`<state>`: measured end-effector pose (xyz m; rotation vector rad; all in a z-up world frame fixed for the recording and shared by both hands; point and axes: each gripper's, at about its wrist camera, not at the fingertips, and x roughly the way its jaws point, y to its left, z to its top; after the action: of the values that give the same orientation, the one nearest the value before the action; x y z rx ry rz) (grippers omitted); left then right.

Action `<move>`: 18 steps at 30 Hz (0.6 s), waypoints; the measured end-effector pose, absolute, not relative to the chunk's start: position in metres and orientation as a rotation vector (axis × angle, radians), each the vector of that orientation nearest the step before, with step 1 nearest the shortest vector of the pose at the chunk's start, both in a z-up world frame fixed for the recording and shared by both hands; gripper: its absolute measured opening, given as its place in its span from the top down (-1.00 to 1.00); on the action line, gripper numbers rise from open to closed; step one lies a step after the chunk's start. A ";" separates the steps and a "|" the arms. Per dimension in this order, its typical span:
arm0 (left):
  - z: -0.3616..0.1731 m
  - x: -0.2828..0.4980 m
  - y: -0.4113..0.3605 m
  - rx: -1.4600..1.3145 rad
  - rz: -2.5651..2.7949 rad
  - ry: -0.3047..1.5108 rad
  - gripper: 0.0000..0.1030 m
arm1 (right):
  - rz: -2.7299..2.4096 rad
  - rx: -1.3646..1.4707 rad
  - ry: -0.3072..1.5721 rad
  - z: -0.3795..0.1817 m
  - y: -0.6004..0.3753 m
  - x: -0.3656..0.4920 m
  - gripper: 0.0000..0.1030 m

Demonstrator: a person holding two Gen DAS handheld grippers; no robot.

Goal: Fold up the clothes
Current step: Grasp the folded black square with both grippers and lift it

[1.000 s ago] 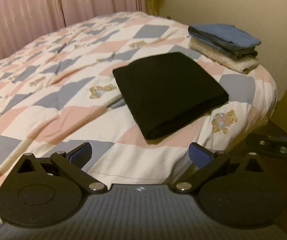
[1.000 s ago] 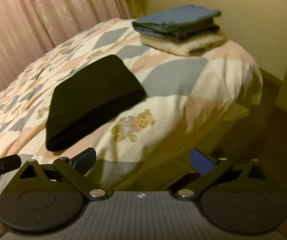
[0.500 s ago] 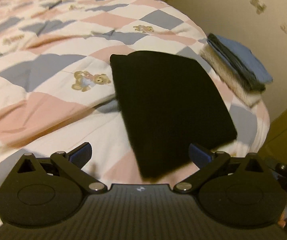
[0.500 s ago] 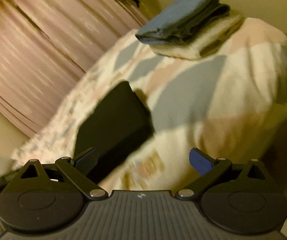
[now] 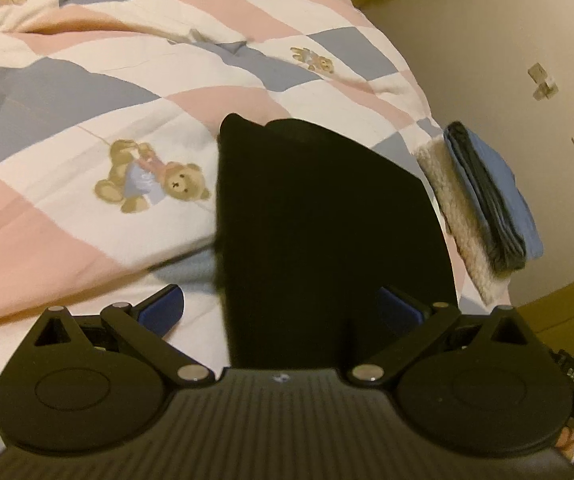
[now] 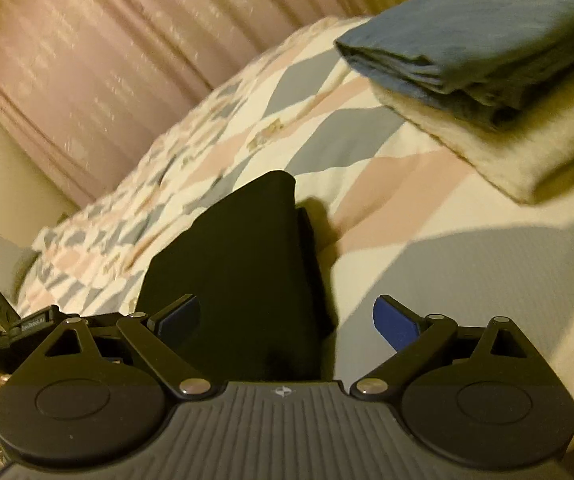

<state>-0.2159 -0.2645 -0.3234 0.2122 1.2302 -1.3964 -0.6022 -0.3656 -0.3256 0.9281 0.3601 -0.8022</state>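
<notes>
A folded black garment (image 5: 327,224) is laid flat on the quilt (image 5: 87,80) of the bed, near its corner. The left hand-held gripper (image 5: 281,306) is spread wide with nothing held; the garment's near edge is seen between its fingers, the left finger over the quilt, the right over the cloth. The right hand-held gripper (image 6: 287,316) is likewise spread wide and empty, the garment (image 6: 243,272) lying ahead between its fingers, toward the left one. Beyond, a blue garment (image 6: 475,36) is stacked on a cream towel (image 6: 507,144).
</notes>
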 end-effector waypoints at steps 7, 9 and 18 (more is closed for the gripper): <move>-0.340 -0.204 -0.282 0.156 -1.389 1.278 -0.98 | -0.650 0.973 0.461 -0.346 -0.411 -0.580 -0.87; -0.347 -0.200 -0.286 0.141 -1.384 1.297 -0.98 | -0.601 0.993 0.503 -0.352 -0.424 -0.571 -0.87; -0.363 -0.192 -0.284 0.100 -1.445 1.367 -0.94 | -0.403 1.099 0.652 -0.380 -0.459 -0.530 -0.65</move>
<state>-0.1917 -0.2844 -0.3627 0.0996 1.3672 -1.4446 -0.5300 -0.4592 -0.3796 1.0990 0.6517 -0.4027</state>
